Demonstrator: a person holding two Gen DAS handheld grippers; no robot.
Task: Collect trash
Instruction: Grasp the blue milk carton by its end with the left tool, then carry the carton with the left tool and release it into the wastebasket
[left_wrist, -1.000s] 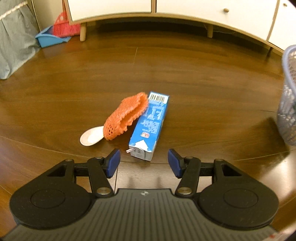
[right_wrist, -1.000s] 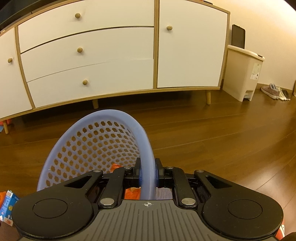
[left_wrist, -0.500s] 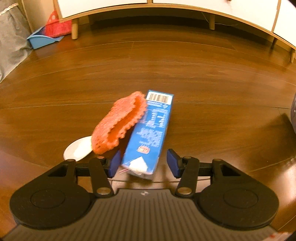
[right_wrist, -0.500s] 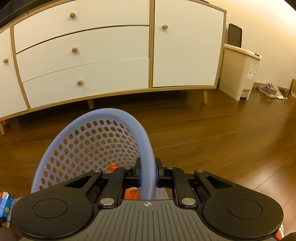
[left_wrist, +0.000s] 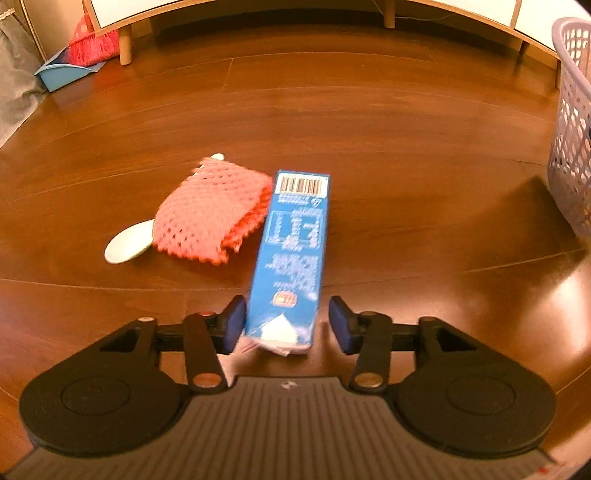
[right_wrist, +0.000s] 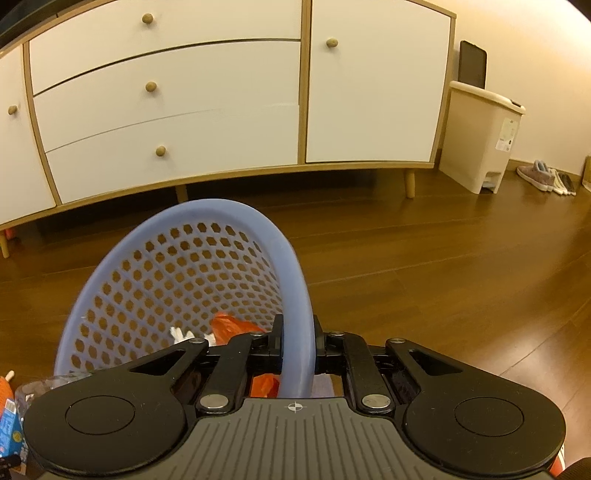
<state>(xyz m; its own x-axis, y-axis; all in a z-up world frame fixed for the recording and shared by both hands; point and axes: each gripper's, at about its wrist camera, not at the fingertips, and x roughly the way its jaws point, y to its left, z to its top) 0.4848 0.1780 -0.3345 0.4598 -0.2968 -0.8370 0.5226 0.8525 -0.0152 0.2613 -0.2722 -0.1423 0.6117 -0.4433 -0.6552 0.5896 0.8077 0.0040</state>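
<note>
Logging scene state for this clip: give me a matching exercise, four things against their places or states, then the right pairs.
Things:
1. blue carton
2. orange foam net
3. lavender basket
4. white spoon

States:
A. clamped at its rim by the right gripper
B. partly hidden under the net
C. near end between the open fingers of the left gripper
D. lying on the floor beside the carton

Pairs: 1-C, 2-D, 3-A, 4-B

A home living room, wood floor (right_wrist: 424, 266), white sideboard (right_wrist: 221, 103) at twelve o'clock, pedal bin (right_wrist: 484, 136) and shoes (right_wrist: 545, 179) at two, dustpan (left_wrist: 64, 70) at ten.
</note>
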